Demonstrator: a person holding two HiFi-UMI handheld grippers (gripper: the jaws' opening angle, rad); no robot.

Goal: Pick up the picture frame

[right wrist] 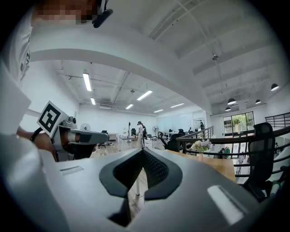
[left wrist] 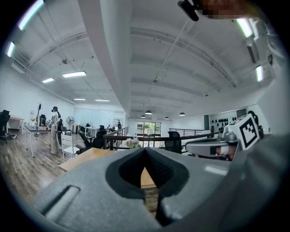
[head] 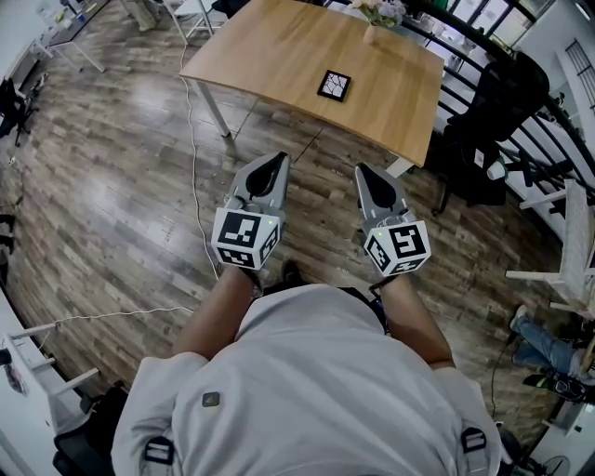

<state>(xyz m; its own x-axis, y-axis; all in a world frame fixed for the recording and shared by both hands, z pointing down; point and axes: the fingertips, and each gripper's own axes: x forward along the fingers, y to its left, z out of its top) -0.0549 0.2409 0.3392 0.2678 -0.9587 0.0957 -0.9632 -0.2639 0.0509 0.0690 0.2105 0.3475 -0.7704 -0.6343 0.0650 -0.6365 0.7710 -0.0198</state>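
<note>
Grey and empty, the left tool (head: 275, 162) and right tool (head: 365, 173) point level, side by side above the plank floor (head: 112, 195), each with jaws pressed fully together on nothing. Ahead at 12 o'clock stands the wooden surface (head: 270, 51), well apart from both. The dark-rimmed frame (head: 334, 85) lies flat on it, toward its 3 o'clock side. Farther back, at 1 o'clock, a vase (head: 376, 28) of flowers sits by the far edge.

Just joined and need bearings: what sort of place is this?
Probably an open-plan office: a wooden table holding the picture frame, an office chair, and ceiling strip lights.
</note>
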